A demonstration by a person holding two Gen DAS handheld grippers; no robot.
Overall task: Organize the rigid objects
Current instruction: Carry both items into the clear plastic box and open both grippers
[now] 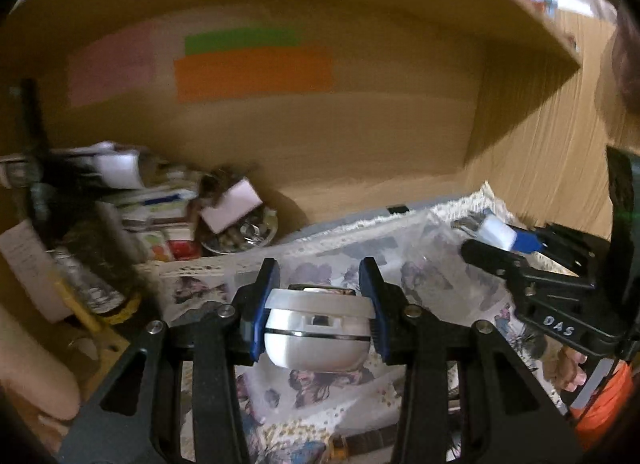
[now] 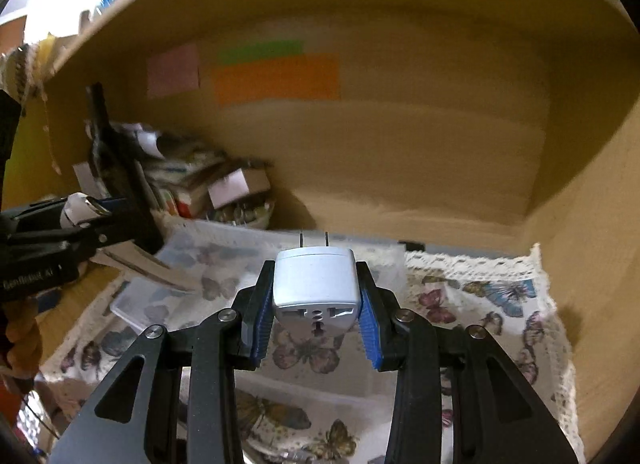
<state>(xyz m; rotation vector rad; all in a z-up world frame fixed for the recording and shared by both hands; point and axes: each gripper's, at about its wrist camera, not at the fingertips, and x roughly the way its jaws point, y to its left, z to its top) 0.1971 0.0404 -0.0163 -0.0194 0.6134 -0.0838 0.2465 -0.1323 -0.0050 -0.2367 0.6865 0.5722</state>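
Left gripper (image 1: 318, 300): blue ribbed pads clamped on rounded white glossy device (image 1: 316, 334) with chrome band.
Right gripper (image 2: 318, 296): clamped on boxy white travel adapter (image 2: 315, 284), two prongs forward; socket face visible in right view only.
Below: butterfly-print cloth (image 2: 480, 304), lace-edged, inside wooden shelf (image 2: 400, 164); orange note (image 2: 276, 78) on back wall; blurred clutter (image 1: 152, 208) at left.

Right claw (image 2: 318, 300) clamped on white plug adapter (image 2: 314, 284), prongs pointing away, socket face toward camera. Below: butterfly-print cloth (image 2: 480, 304) with lace edge on wooden shelf (image 2: 400, 168). Left claw (image 2: 86, 210) at left edge grips something white. Clutter pile (image 2: 208, 188) back-left.
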